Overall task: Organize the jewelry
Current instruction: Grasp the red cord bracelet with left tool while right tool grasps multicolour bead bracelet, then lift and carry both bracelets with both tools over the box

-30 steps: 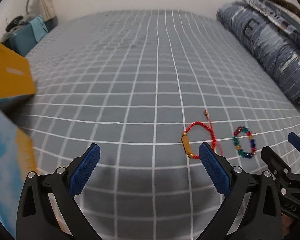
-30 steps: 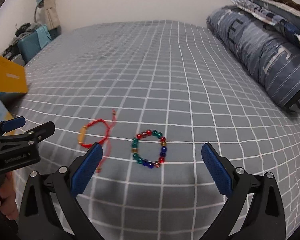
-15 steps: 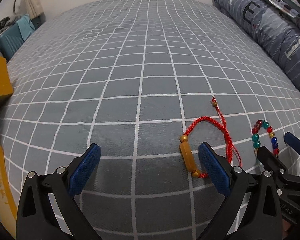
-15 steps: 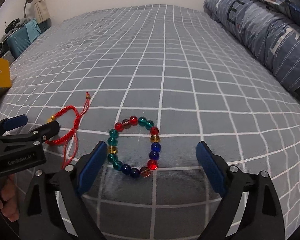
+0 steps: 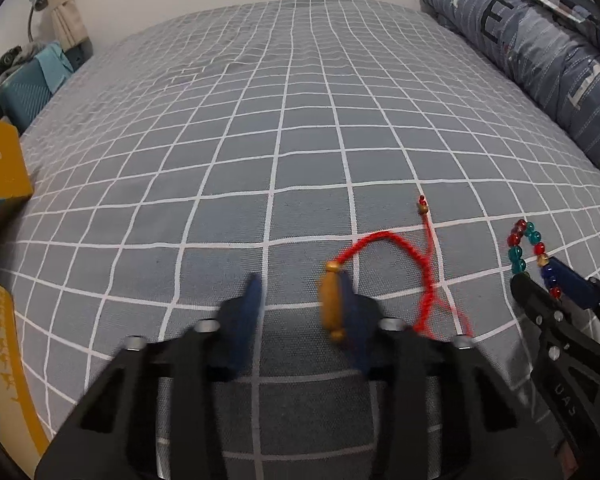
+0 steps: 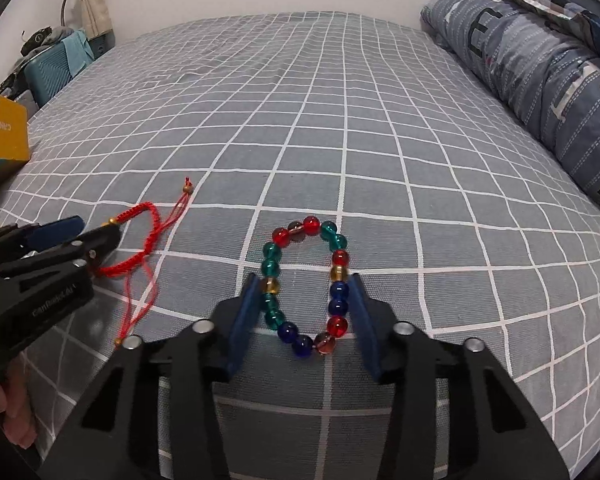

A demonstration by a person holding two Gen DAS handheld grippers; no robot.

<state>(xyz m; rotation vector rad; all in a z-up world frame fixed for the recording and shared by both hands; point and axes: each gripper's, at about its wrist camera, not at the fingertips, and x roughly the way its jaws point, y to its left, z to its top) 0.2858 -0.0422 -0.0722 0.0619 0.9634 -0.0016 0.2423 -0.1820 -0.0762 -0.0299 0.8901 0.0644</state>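
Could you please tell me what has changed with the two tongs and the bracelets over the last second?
Both tongs came down and narrowed. The left tongs now close around the red cord bracelet at its gold bead; the right tongs straddle the glass bead bracelet, pads beside its beads. Neither bracelet has left the checked bedsheet; the yellow box stayed put.

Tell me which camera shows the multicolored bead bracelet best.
The right wrist view: the bead bracelet lies whole and sharp on the bedspread, between the right gripper's open fingers. The left wrist view shows only its far arc at the right edge, with the rest hidden behind the right gripper.
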